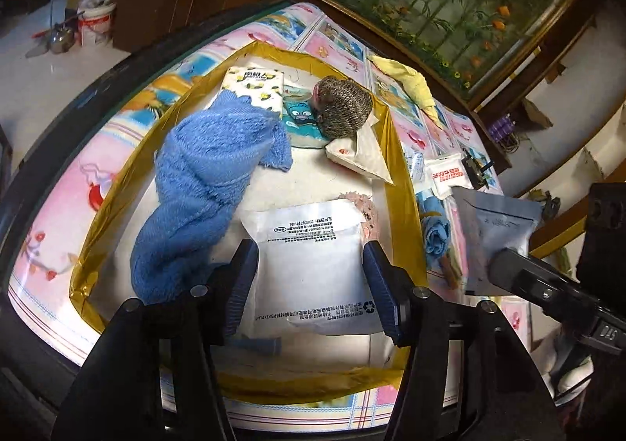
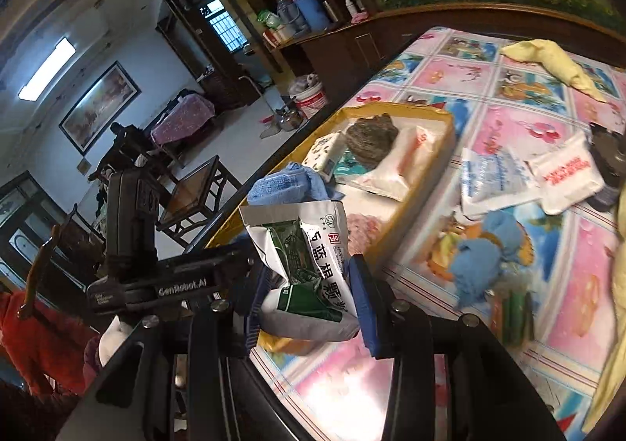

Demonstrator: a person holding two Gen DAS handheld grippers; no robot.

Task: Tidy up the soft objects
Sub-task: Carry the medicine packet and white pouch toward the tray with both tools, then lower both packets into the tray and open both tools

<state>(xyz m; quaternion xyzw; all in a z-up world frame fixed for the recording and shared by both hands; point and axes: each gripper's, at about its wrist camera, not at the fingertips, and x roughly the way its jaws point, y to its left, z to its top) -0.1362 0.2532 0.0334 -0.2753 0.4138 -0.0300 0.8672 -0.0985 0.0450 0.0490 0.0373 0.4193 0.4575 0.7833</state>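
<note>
My right gripper [image 2: 311, 294] pinches a crinkled white-and-green foil medicine sachet [image 2: 303, 265] by its lower end, keeping it lifted beside the gold-rimmed shallow tray [image 2: 446, 120], at about ten o'clock from the loose things on the patterned cloth, presumably to carry it in. The sachet looks torn open at the top, limp and creased. My left gripper [image 1: 311, 288] hangs spread over a flat white plastic pouch [image 1: 313, 265] lying in the tray, touching nothing.

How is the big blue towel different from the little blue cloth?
The big blue towel lies inside the gold-edged box; the little blue cloth lies outside it on the tablecloth. The towel is much larger and stretched long; the cloth is bunched up. Both are blue and soft-looking.
</note>
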